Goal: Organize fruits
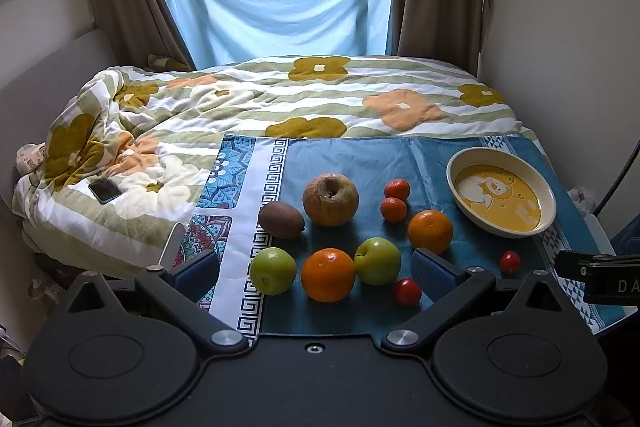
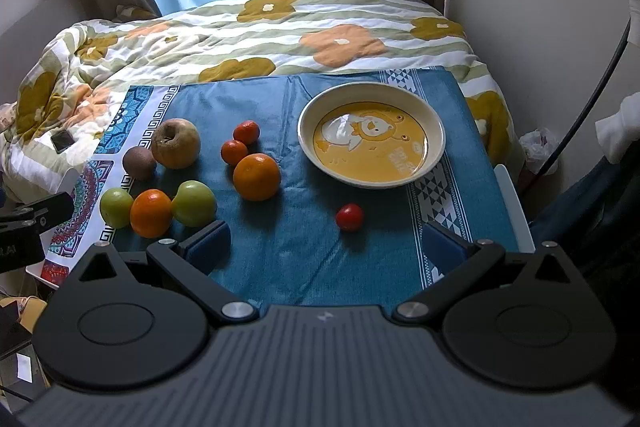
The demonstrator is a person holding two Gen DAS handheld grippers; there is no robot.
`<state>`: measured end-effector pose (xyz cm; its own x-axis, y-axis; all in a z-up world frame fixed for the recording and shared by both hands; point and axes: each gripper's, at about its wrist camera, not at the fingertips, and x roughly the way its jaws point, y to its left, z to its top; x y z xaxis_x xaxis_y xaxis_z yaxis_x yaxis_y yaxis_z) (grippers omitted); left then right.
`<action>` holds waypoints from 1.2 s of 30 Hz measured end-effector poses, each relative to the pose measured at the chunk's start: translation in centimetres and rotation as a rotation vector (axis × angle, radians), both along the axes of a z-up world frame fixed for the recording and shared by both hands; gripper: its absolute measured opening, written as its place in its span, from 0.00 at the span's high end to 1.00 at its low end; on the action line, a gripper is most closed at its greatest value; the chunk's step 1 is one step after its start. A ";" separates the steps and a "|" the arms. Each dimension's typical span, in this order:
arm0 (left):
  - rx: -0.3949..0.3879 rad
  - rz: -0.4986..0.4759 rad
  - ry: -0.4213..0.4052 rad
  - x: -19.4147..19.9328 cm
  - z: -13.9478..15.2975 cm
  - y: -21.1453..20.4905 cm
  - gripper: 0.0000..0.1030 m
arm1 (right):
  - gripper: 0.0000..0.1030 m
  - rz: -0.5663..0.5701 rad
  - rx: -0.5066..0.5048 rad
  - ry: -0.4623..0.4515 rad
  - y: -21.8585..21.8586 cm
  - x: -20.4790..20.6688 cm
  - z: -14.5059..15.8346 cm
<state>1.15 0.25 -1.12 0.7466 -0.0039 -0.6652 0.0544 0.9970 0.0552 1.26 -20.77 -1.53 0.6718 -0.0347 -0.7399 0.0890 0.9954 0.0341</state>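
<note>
Fruits [image 1: 329,274] all lie loose on the cloth ahead of both wide-open, empty grippers, left gripper [image 1: 316,273] and right gripper [image 2: 326,247]; bowl [image 2: 434,131] beyond the jaws holds none, sorting not begun.

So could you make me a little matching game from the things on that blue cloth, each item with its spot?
Things:
1. kiwi
2. bowl
3. phone
4. brown apple

Places:
A. on the flowered quilt
B. far right of the cloth, empty
C. on the cloth's white patterned border
D. behind the green apples and orange

Pairs: 1-C, 2-B, 3-A, 4-D
</note>
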 end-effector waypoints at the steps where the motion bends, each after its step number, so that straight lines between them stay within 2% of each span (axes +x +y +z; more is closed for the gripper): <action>1: 0.001 0.000 0.001 0.0 0.0 0.0 0.00 | 0.00 0.000 0.000 0.001 0.0 0.0 0.0; 36: 0.007 -0.002 0.007 0.2 0.2 0.2 0.00 | 0.00 -0.004 0.006 0.005 0.1 -0.1 -0.2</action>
<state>1.37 0.42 -0.91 0.7419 -0.0006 -0.6705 0.0565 0.9965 0.0617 1.11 -20.63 -1.71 0.6682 -0.0334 -0.7432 0.0936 0.9948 0.0395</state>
